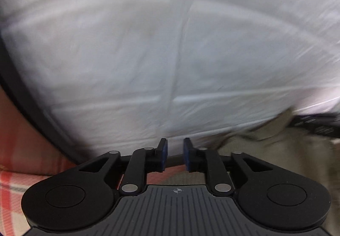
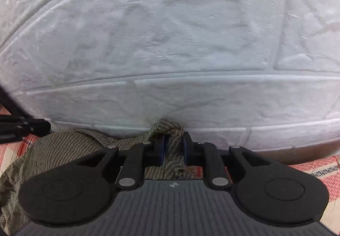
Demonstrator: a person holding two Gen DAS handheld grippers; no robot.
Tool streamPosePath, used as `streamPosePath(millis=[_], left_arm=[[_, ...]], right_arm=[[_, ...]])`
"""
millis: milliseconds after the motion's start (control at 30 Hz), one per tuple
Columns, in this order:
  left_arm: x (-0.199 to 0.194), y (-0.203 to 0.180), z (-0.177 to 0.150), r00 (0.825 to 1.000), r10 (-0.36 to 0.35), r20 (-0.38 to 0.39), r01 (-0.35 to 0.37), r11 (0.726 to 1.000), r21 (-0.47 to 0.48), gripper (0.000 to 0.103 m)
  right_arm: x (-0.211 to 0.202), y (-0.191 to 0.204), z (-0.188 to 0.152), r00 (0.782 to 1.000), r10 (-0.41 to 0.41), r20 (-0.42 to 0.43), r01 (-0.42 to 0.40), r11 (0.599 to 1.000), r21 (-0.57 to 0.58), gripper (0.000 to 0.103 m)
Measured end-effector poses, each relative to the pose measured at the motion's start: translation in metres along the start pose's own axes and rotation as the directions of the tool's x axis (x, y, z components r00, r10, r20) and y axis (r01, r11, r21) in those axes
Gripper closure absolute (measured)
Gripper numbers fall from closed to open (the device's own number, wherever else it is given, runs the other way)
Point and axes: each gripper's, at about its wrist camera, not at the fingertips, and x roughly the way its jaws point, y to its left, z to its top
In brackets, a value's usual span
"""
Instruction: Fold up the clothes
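Observation:
An olive-green striped garment lies crumpled on a red plaid cloth, against a white brick-pattern wall. In the right wrist view, a bunched fold of it rises between the blue pads of my right gripper and peaks just beyond the tips. That gripper is shut on the fold. In the left wrist view, the garment lies blurred to the right of my left gripper. The left gripper's blue pads stand apart with nothing between them, close to the foot of the wall.
The white textured wall fills the space just ahead of both grippers. The red plaid cloth covers the surface below. A dark bar runs along the wall's left side. Black hardware sits at the left edge of the right wrist view.

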Motion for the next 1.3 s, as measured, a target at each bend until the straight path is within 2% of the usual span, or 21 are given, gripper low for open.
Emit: streamPosePath(millis=[33,100,167,300,400,433,467,500,533,600,700,767,867,900,967,1000,1033,1067,1133,1200,1300], left_arm=[[-0.004,-0.001,0.003,0.999,-0.040,0.004,0.040,0.999,-0.002,0.044],[-0.004,-0.008,0.009,0.994,-0.111,-0.022,0.111,0.994,0.009,0.031],[0.006,-0.017,0.008,0.987,-0.139,-0.084,0.142,0.989,0.035,0.031],[0.040,-0.023,0.001,0.976,-0.119,-0.183,0.130,0.991,0.045,0.032],[0.054,-0.025,-0.002,0.962,-0.156,-0.222,0.152,0.988,-0.038,0.045],[0.054,-0.025,0.001,0.965,-0.150,-0.216,0.147,0.989,-0.032,0.068],[0.054,-0.025,0.004,0.967,-0.144,-0.209,0.142,0.990,-0.026,0.072],[0.050,-0.025,0.004,0.971,-0.141,-0.191,0.140,0.990,-0.017,0.086],[0.046,-0.025,0.004,0.975,-0.138,-0.174,0.138,0.990,-0.009,0.092],[0.037,-0.025,0.003,0.982,-0.130,-0.137,0.133,0.991,0.009,0.095],[0.023,-0.033,-0.001,0.996,-0.088,-0.031,0.089,0.995,0.034,0.096],[0.023,-0.036,-0.006,0.998,-0.056,0.004,0.056,0.997,0.056,0.096],[0.041,-0.039,-0.011,0.999,-0.028,-0.034,0.030,0.998,0.062,0.094],[0.050,-0.041,-0.012,0.999,-0.017,-0.048,0.020,0.998,0.057,0.089],[0.060,-0.041,-0.011,0.998,0.005,-0.065,-0.002,0.999,0.047,0.071],[0.065,-0.041,-0.011,0.997,0.016,-0.071,-0.013,0.999,0.044,0.048],[0.065,-0.039,-0.010,0.997,0.018,-0.075,-0.016,0.999,0.038,0.036],[0.065,-0.036,-0.009,0.997,0.021,-0.079,-0.019,0.999,0.032,0.033],[0.061,-0.029,-0.006,0.997,0.016,-0.079,-0.015,1.000,0.015,0.025],[0.051,-0.021,-0.003,0.998,0.003,-0.066,-0.004,1.000,-0.010,0.020],[0.033,-0.008,0.002,1.000,-0.012,-0.028,0.011,0.999,-0.047,0.020]], right_arm=[[-0.001,0.000,0.000,1.000,0.005,0.002,-0.005,1.000,0.003,0.080],[-0.004,-0.001,0.001,1.000,0.008,0.002,-0.008,1.000,0.008,0.075],[-0.007,0.000,0.003,1.000,0.011,0.003,-0.011,1.000,0.006,0.072],[-0.012,0.000,0.005,1.000,0.021,-0.005,-0.021,1.000,0.009,0.072],[-0.012,0.000,0.006,1.000,0.019,-0.021,-0.019,1.000,0.010,0.070],[-0.012,-0.003,0.006,0.999,0.021,-0.031,-0.021,1.000,0.015,0.070],[-0.010,-0.006,0.007,0.998,0.030,-0.049,-0.029,0.999,0.023,0.070],[-0.007,-0.008,0.009,0.996,0.043,-0.073,-0.041,0.999,0.031,0.071],[-0.005,-0.009,0.010,0.994,0.056,-0.092,-0.053,0.998,0.034,0.078],[-0.008,-0.005,0.010,0.991,0.093,-0.091,-0.091,0.995,0.027,0.088],[-0.027,0.005,0.007,0.987,0.158,-0.011,-0.158,0.987,0.012,0.090],[-0.032,0.012,0.008,0.984,0.176,0.040,-0.176,0.984,-0.012,0.090],[-0.019,0.019,0.006,0.993,0.116,0.016,-0.114,0.991,-0.069,0.090],[-0.014,0.020,0.005,0.995,0.097,0.006,-0.097,0.992,-0.076,0.090],[-0.004,0.019,0.003,0.998,0.062,-0.012,-0.063,0.995,-0.074,0.089],[0.000,0.018,0.002,0.999,0.044,-0.022,-0.046,0.996,-0.073,0.088],[0.002,0.016,0.002,0.999,0.028,-0.032,-0.030,0.997,-0.070,0.085],[0.005,0.015,0.002,0.999,0.015,-0.036,-0.017,0.998,-0.065,0.081],[0.005,0.015,0.002,1.000,-0.002,-0.029,0.001,0.999,-0.048,0.062],[-0.007,0.011,0.005,1.000,0.002,0.003,-0.002,1.000,-0.026,0.061],[-0.026,0.007,0.010,0.999,0.013,0.045,-0.012,1.000,-0.010,0.061]])
